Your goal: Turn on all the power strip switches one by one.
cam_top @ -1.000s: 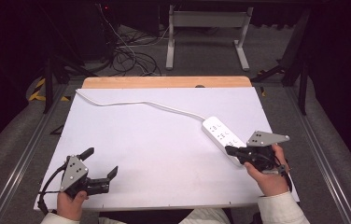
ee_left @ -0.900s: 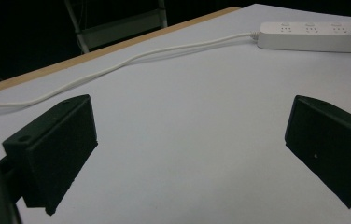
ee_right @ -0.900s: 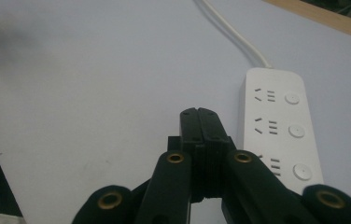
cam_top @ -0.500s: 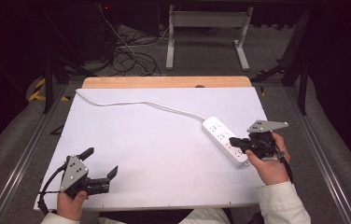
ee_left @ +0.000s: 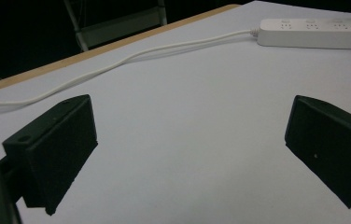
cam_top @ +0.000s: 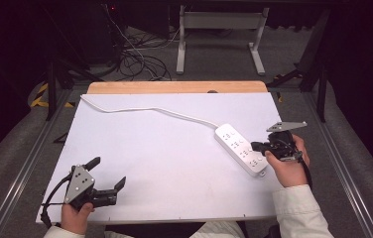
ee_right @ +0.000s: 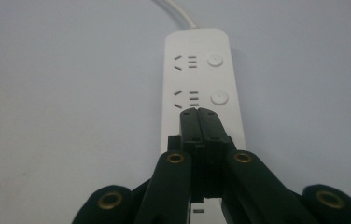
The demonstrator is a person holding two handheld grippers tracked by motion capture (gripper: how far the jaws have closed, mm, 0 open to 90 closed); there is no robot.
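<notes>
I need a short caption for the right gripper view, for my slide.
Right gripper, jaws shut, poised over the white power strip near its round switch buttons.

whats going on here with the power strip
A person at a white table holds a gripper in each hand. The right gripper, jaws shut with nothing between them, is poised over the white power strip, its tips by the strip's round buttons. Whether they touch it cannot be told. The left gripper sits open near the table's front edge, away from the strip. The strip's cord runs to the far left corner.
</notes>
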